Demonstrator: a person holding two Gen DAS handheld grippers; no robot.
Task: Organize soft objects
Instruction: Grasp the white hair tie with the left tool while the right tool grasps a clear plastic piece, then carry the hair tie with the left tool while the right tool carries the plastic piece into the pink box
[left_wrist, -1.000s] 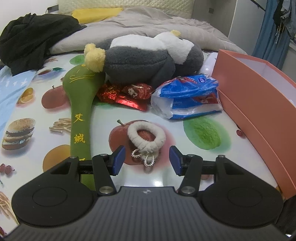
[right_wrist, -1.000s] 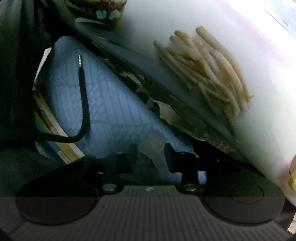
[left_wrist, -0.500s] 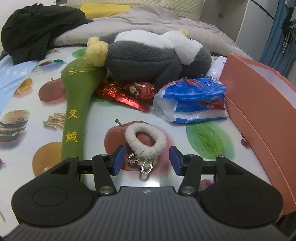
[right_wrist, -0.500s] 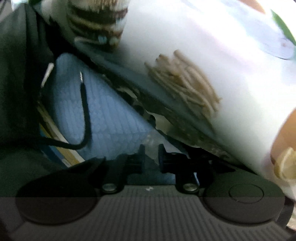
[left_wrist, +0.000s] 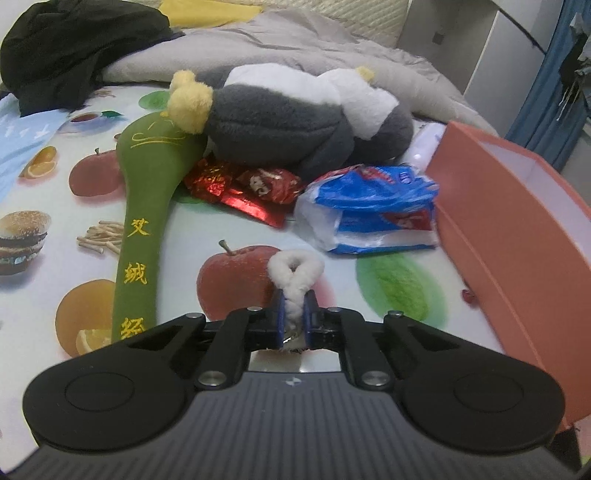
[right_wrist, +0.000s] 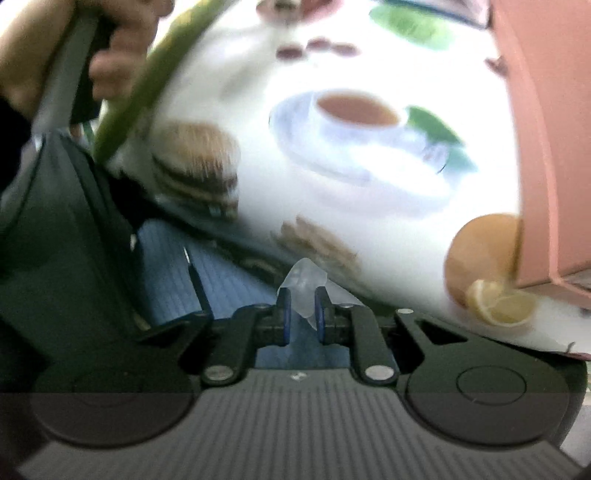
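White fluffy hair tie (left_wrist: 295, 275) is pinched in the left gripper (left_wrist: 294, 320), above the printed cloth (left_wrist: 229, 229) — pickup step. Next: carry to the pink box (left_wrist: 517, 236) (presumed destination). Right gripper (right_wrist: 303, 312), jaws narrow, grips a translucent plastic scrap (right_wrist: 304, 286).

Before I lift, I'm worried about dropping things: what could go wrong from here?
1. The left gripper pinches only the near end of the fluffy white hair loop; it could slip free.
2. The tall orange cardboard box wall stands close on the right; a low swing may hit it.
3. The right gripper clamps a thin translucent plastic scrap, which may tear or drag.
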